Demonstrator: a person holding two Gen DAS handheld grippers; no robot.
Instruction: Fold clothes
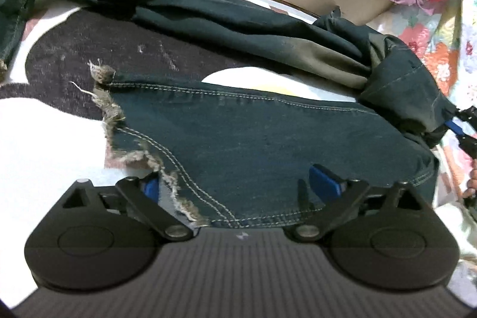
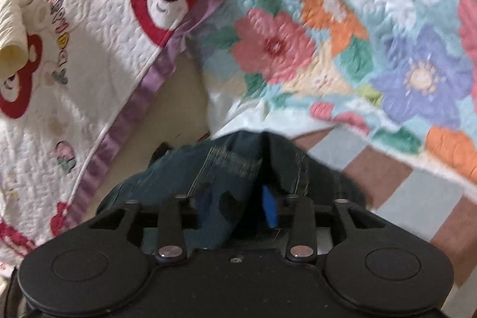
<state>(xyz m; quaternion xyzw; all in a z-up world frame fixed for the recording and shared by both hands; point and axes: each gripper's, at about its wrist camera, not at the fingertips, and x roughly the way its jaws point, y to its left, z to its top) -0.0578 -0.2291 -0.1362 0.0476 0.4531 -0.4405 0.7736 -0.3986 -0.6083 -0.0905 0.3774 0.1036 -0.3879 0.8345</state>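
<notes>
Dark jeans [image 1: 253, 145] lie spread across the bed in front of you, one leg bunched along the far side, the frayed hem [image 1: 110, 109] at near left. Beneath them are a black-and-white blanket [image 1: 89, 49], a bear-print quilt [image 2: 89, 49] on the far left and a flowered quilt [image 2: 357, 35] on the right. Your left gripper [image 1: 241, 184] is released: its jaws stand wide over the near hem, pads off the cloth. Your right gripper [image 2: 238, 207] has a fold of the jeans bunched between its jaws; the blur leaves it unclear whether the pads press it. No containers show.
</notes>
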